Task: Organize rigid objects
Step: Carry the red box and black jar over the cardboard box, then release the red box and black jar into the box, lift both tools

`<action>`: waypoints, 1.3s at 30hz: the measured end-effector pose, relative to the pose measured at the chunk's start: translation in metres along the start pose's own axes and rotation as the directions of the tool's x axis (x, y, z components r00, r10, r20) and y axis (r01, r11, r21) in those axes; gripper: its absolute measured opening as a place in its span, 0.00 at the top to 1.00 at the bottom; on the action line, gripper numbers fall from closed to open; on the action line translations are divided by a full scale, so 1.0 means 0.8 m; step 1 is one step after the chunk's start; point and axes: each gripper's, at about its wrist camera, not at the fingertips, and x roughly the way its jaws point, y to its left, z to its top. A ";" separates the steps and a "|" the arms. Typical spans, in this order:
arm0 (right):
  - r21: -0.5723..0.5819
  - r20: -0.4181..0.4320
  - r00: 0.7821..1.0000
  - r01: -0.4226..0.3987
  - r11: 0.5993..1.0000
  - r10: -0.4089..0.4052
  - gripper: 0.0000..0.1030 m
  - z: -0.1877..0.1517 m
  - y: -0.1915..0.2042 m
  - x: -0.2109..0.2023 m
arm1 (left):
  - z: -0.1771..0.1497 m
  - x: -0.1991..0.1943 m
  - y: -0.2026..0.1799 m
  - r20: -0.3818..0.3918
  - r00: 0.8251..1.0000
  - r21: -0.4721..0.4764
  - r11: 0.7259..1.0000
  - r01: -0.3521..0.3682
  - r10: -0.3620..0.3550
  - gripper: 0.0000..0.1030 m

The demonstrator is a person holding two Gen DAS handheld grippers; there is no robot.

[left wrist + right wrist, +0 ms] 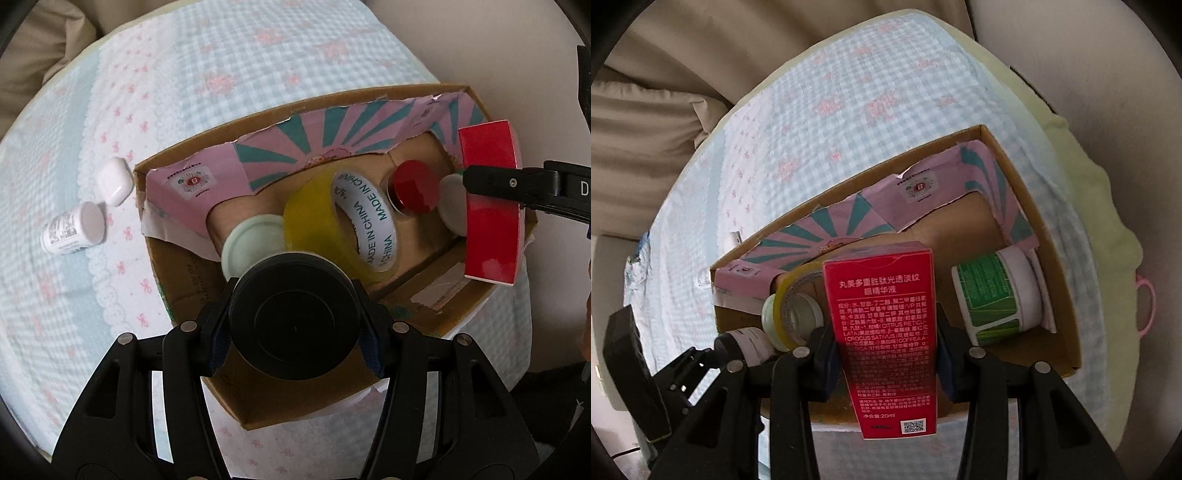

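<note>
Tape roll (341, 221) lies in the box (177, 280); earbud case (114, 181) outside it.

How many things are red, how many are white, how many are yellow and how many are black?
Red: 2, the red box and the red-lidded jar.
White: 4, the earbud case, the pill bottle, the pale lid and the green-labelled tub.
Yellow: 1, the tape roll.
Black: 1, the black-capped container.
Total: 8.

The right gripper (886, 354) clamps an upright red carton (882, 314) over the cardboard box (1056, 295). Inside the box lie a yellow tape roll (781, 314) and a green-labelled white jar (997, 291).
</note>
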 end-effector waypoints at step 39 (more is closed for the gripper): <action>-0.140 0.207 0.978 0.039 0.989 -0.009 0.00 -0.088 0.127 -0.136 | -0.119 -0.236 0.131 0.253 0.967 -0.175 0.984 0.014 0.031 0.00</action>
